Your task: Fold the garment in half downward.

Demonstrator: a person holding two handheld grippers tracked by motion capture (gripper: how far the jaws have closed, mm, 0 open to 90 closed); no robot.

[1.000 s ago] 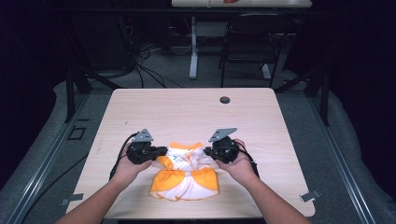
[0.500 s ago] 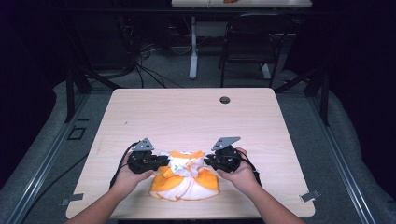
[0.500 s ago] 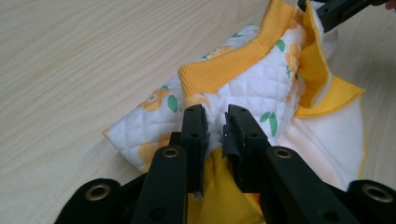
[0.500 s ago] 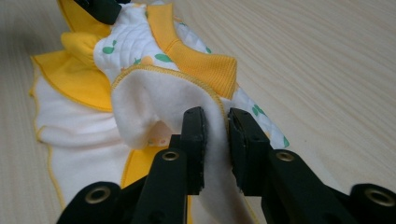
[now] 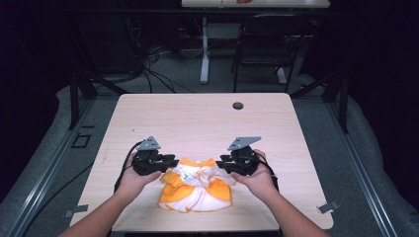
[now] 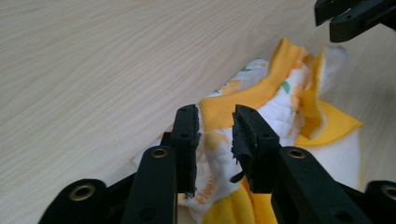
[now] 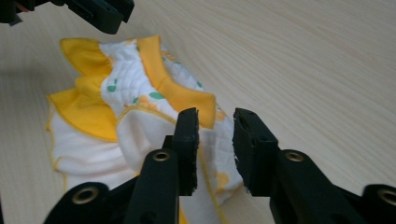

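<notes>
A small white and yellow-orange quilted garment lies bunched near the table's front edge. My left gripper is at its upper left corner and my right gripper at its upper right, each held in a hand. In the left gripper view the left gripper has just been opening; the garment's yellow hem lies in the gap, with the pads off it. In the right gripper view the right gripper has also just been opening, over a yellow-trimmed corner of the garment, unpressed.
The light wooden table has a black grommet near its far edge. A chair and cables stand on the floor beyond. The right gripper's jaws show far off in the left gripper view, the left gripper's in the right.
Both pairs of jaws have parted and let go of the garment's upper edge, which now rests slack on the table. The hands have barely shifted.
</notes>
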